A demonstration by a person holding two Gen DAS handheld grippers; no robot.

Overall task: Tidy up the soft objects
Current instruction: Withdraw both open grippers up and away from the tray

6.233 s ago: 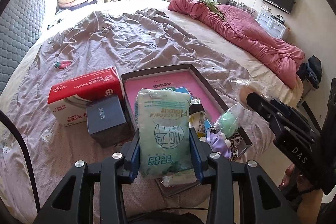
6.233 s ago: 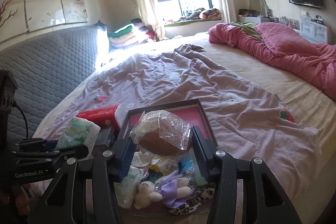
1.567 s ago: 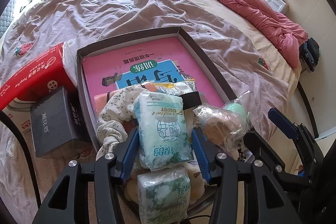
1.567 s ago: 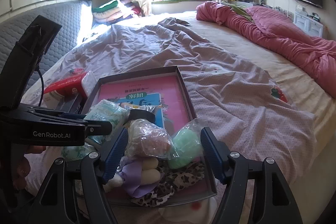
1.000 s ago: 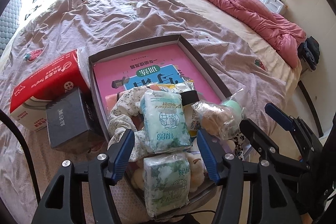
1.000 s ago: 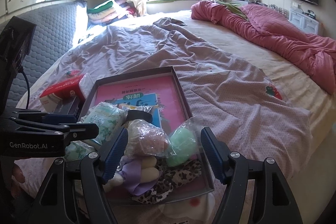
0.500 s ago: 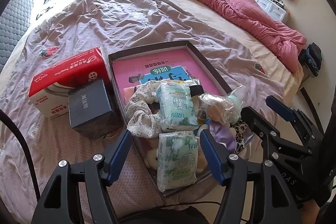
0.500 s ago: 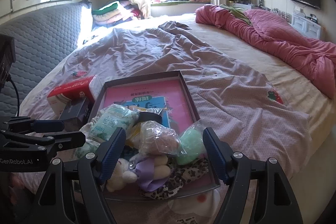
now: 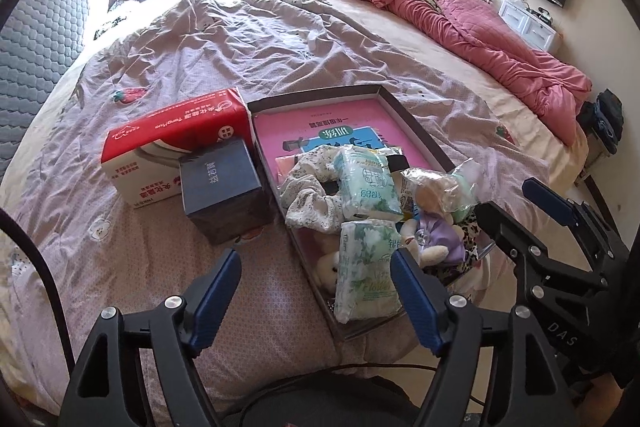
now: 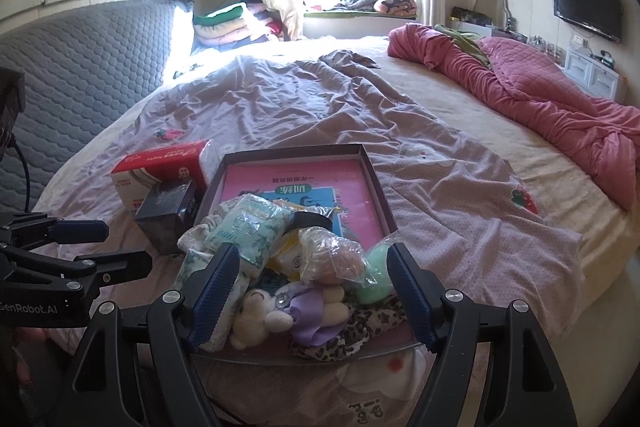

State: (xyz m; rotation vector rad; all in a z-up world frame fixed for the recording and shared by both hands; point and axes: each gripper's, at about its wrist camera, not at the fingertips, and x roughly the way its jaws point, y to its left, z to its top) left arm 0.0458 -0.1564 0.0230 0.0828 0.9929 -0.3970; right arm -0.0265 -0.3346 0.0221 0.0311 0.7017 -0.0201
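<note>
- Left wrist view: the left gripper (image 9: 316, 297) hangs over the near edge of the bed (image 9: 248, 39) with its blue fingers (image 9: 218, 291) spread wide and nothing between them; the right gripper (image 10: 310, 287) is likewise wide and empty, poised just above the near end of the tray (image 10: 370, 171)
- The soft objects sit heaped in the tray's near half, on top of a pink book (image 10: 304, 183); two tissue packs (image 9: 366, 187), a floral fabric piece (image 9: 308, 187), a plush toy (image 10: 260, 315) with a lilac bow, a bagged bun (image 10: 332, 259) and a bagged green ball (image 9: 466, 195)
- Risk, as I judge it: the pile crowds the tray's near rim, and the lower tissue pack (image 9: 368, 271) leans up against that rim; a nudge from either gripper could tip it out onto the quilt or off the bed edge
- Another risk: the tray rests on a rumpled quilt close to the mattress edge; pressing down on its near end could tilt it and spill the heap
- The clear bags look thin and crinkly; a pinch may catch only film and let the contents slide
- Textures: tissue packs are glossy, pillowy film; the plush is fuzzy and rounded; a leopard-print cloth (image 10: 344, 335) lies limp beneath it
- Beside the tray, touching or nearly so, stand a red tissue box (image 9: 176, 143) and a dark cube box (image 9: 222, 195); both rigid and square-edged
</note>
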